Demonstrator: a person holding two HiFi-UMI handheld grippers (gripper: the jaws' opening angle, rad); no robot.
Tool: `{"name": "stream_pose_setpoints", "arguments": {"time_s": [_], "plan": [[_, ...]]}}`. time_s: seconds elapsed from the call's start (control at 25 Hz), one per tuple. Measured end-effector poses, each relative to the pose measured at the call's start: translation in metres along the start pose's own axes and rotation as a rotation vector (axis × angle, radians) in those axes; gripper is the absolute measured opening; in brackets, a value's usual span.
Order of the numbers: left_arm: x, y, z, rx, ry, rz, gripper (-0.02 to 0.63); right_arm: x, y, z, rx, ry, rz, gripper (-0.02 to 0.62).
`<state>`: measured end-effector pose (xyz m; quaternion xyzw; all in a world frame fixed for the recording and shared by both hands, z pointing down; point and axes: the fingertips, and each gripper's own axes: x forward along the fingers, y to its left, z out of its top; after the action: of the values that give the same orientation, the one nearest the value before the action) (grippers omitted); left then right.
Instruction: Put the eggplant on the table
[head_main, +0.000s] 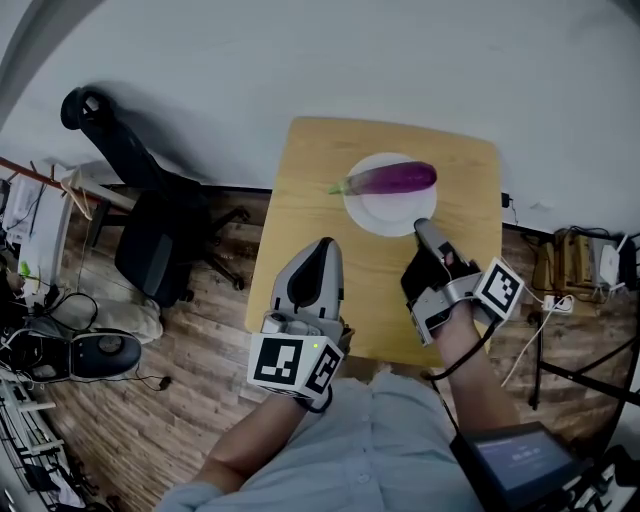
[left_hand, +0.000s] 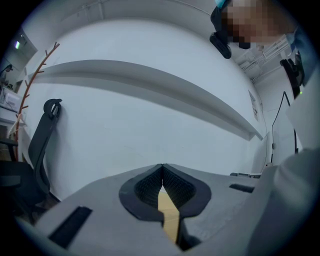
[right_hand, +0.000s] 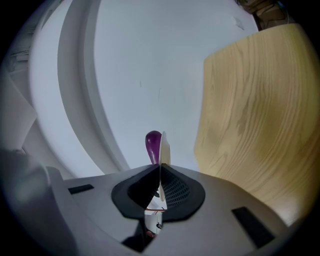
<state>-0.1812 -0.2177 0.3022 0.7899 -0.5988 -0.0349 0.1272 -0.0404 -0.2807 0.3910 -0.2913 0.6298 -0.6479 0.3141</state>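
A purple eggplant (head_main: 395, 178) lies across a white plate (head_main: 385, 218) at the far side of a small wooden table (head_main: 300, 200). My right gripper (head_main: 422, 224) is shut and empty. Its tip is at the plate's near rim, and I cannot tell whether it touches. In the right gripper view the scene is rolled sideways: the eggplant (right_hand: 153, 145) and the plate's thin rim (right_hand: 164, 147) stand just beyond the right gripper (right_hand: 160, 166). My left gripper (head_main: 325, 243) hovers over the table's near left part, shut with nothing in it. The left gripper (left_hand: 162, 165) faces the white wall in its own view.
A black office chair (head_main: 150, 230) stands left of the table on the wooden floor. Cables and a power strip (head_main: 555, 300) lie to the right. Clutter and shelving crowd the far left. A white wall rises behind the table.
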Motion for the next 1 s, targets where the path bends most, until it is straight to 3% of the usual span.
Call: {"name": "stream_pose_setpoints", "arguments": {"time_s": [1.0], "plan": [[0.013,0.016,-0.030,-0.028,0.036,-0.007,0.008,0.016,-0.036,0.012,-0.001,0.005,-0.020,0.008]]}}
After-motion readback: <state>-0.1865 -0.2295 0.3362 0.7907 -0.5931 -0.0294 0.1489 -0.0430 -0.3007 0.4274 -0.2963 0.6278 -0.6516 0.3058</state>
